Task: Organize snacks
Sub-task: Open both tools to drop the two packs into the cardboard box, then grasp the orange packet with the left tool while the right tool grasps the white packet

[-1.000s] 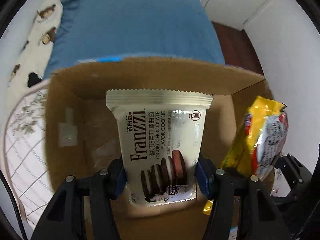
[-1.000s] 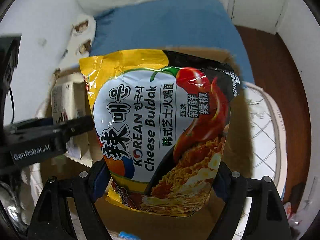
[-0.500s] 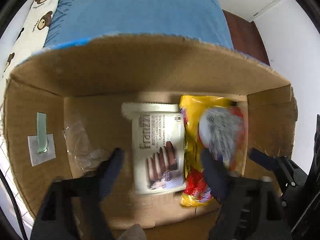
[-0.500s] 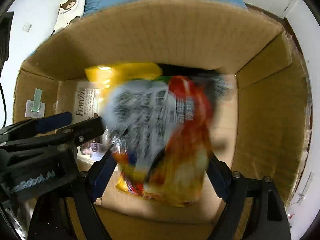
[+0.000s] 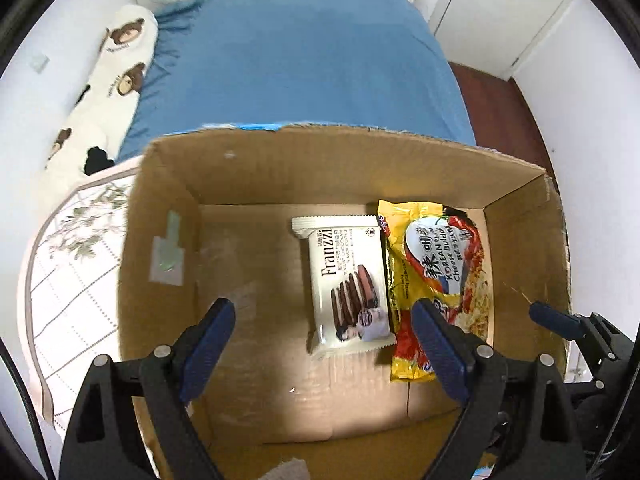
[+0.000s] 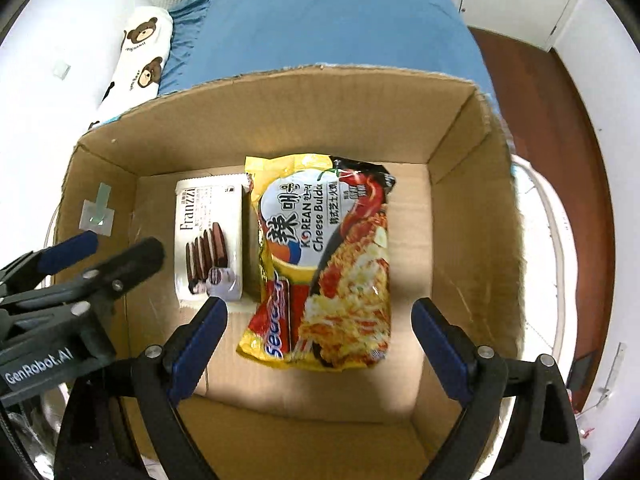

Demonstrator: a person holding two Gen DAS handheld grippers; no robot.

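Cookie pack point(image 5: 348, 284) and noodle bag point(image 6: 324, 264) lie flat, side by side, touching, on the cardboard box point(image 6: 460, 208) floor. Left hand-held gripper point(image 5: 322, 344) and right hand-held gripper point(image 6: 320, 344) hover above, fingers apart, empty. Placing looks done; next, probably, fetching more snacks.

One cardboard box point(image 6: 460, 216) stands open. On its floor lie two snack packs: one white cookie pack point(image 6: 210, 240) and one yellow noodle pack point(image 6: 328, 264), side by side near the far wall. One tape patch point(image 6: 97, 216) sticks on the left wall. Behind are one blue bed point(image 6: 328, 20) and one bear-print pillow point(image 6: 140, 52).
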